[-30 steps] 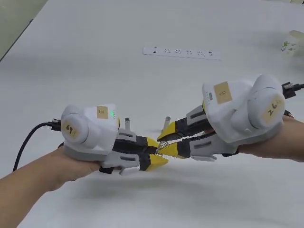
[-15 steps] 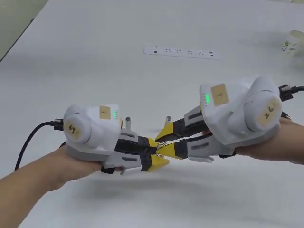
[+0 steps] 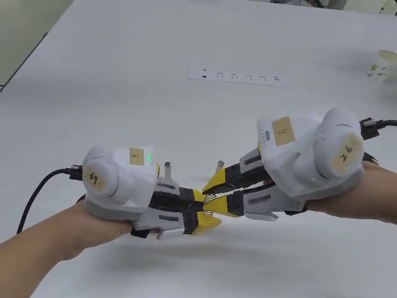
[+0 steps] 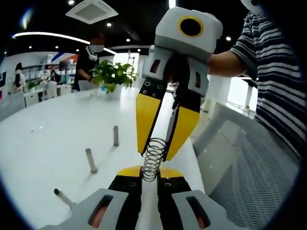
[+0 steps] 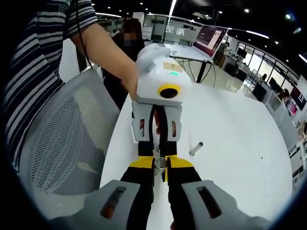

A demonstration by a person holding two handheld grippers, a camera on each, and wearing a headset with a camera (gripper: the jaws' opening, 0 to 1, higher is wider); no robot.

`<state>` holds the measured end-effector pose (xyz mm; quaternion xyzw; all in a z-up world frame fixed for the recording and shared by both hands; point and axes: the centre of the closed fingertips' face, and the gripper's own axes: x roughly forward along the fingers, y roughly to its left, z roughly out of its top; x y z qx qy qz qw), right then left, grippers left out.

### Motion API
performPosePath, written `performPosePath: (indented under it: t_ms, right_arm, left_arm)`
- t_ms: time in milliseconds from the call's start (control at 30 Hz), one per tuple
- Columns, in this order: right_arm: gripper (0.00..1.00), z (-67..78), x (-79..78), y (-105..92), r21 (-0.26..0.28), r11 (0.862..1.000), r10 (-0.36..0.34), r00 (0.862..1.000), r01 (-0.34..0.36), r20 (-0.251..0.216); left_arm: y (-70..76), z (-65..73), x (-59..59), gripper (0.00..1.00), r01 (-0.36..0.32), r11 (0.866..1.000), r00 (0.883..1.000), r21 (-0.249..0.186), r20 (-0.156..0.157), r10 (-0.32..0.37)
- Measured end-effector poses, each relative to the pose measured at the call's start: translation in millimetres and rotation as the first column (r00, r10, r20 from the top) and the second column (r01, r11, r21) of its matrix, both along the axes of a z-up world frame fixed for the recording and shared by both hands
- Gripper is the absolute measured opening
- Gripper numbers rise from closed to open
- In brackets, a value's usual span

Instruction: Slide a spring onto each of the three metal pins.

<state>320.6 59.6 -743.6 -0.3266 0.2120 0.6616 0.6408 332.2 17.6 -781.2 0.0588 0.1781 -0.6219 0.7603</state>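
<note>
Left gripper view shows spring (image 4: 153,158) and three pins (image 4: 90,160).

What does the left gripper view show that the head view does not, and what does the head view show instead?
The left gripper view adds all three metal pins on the table, where the head view has two, and also a potted plant and a striped shirt. The head view adds the power strip and the black cable. Both share the spring between the tips of the left hand-held gripper and the right hand-held gripper.
</note>
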Motion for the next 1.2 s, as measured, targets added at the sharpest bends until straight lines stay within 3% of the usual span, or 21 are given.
performPosePath:
  t_ms: [567, 1200]
  right_arm:
    - [0.07, 3.9, 1.6, 0.5, -0.004, 1.0, 0.002, 1.0, -0.002, 0.009]
    - [0.07, 5.3, 2.1, 1.5, 0.003, 1.0, -0.005, 1.0, 0.005, 0.026]
  left_arm:
    - [1.4, 4.5, 1.7, 0.05, -0.015, 1.0, 1.0, -0.018, 0.0, 0.015]
    - [7.4, 4.7, 2.1, 0.14, -0.04, 0.999, 0.999, -0.016, 0.001, 0.04]
